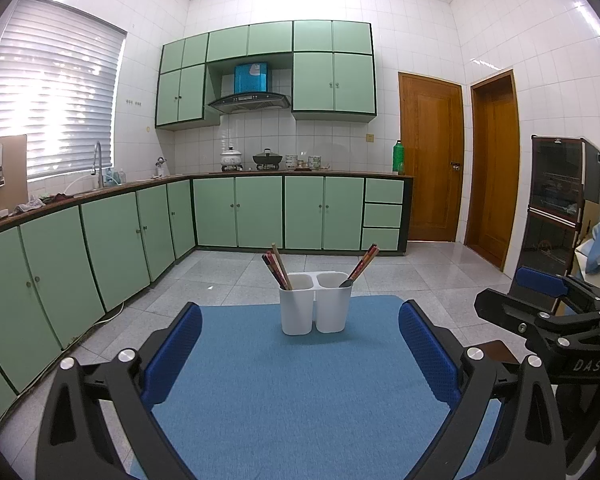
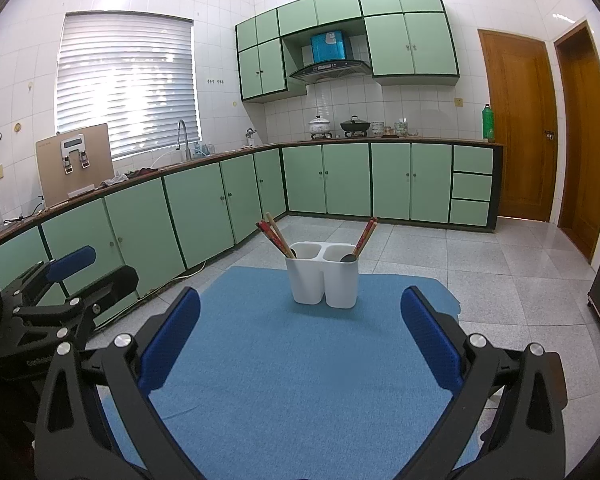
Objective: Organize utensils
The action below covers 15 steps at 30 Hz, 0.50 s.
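1. Standing at the far end of the blue textured fabric mat (image 1: 284, 392), the white plastic two-compartment utensil holder (image 1: 315, 304) is sitting upright, well apart from both of your tools. It is probably placed there so that either hand can reach it along the mat.

2. Leaning out of the left compartment, a bundle of red and bare-wood chopsticks (image 1: 277, 267) is tilting to the left. A second group of red patterned chopsticks (image 1: 365, 261) is tilting right out of the right compartment, beside a dark spoon bowl (image 1: 345, 282) that is resting against the rim. Both compartments are therefore holding mixed lengths; you are likely looking at items awaiting sorting, or already sorted. The views are not settling which.

3. You are holding the left black two-finger gripper with blue ribbed pads (image 1: 300, 344) low over the near part of the mat, aimed at the holder. Its jaws are spread wide, gripping nothing and touching nothing.

4. You are holding the right black two-finger gripper with blue ribbed pads (image 2: 300, 336) alongside, likewise aimed at the holder. Its jaws are also spread wide and empty, with bare mat showing between the pads.

5. No loose utensil is lying on the visible mat, so you are judging the next reach as one toward the holder itself.
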Tool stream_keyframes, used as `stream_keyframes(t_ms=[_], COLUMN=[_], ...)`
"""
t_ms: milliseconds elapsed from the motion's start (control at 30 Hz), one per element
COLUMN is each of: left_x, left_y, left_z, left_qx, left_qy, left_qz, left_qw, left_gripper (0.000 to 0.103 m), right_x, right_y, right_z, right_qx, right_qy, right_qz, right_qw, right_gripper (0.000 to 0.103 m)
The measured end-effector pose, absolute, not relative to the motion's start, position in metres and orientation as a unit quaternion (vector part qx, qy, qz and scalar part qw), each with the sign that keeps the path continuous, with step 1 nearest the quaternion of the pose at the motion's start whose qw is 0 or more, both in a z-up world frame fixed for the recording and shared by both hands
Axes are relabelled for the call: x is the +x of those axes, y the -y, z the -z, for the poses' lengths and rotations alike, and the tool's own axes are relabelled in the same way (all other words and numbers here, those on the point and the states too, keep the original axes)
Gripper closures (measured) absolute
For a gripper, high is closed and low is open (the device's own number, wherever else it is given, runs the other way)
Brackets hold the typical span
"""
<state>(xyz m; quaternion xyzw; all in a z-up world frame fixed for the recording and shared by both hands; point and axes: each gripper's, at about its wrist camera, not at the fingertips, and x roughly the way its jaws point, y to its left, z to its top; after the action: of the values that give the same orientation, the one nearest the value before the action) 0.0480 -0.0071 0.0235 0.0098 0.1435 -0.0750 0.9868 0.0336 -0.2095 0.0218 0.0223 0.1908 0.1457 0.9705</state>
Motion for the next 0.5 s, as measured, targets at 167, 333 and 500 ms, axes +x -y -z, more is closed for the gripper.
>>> stream_keyframes(t_ms=[167, 333, 500], left_x=[0.0483, 0.0482, 0.0484], left_y=[0.0077, 0.0074, 0.0077], left_z=[-0.0238, -0.024, -0.0243], left_qx=[0.01, 0.01, 0.01], left_qy=[-0.144, -0.144, -0.144], left_qz=[0.075, 0.075, 0.075], left_qw=[0.987, 0.987, 0.987], left_gripper=[0.006, 0.006, 0.006], right_x=[0.0338, 0.0335, 0.0335], right_y=[0.2088, 0.2067, 0.2068], right_z=[-0.0221, -0.0217, -0.0219], right_qx=[0.022, 0.023, 0.023], right_qy=[-0.191, -0.191, -0.191], right_qz=[-0.145, -0.146, -0.146], right_qw=[0.97, 0.971, 0.971], right_gripper=[0.006, 0.006, 0.006])
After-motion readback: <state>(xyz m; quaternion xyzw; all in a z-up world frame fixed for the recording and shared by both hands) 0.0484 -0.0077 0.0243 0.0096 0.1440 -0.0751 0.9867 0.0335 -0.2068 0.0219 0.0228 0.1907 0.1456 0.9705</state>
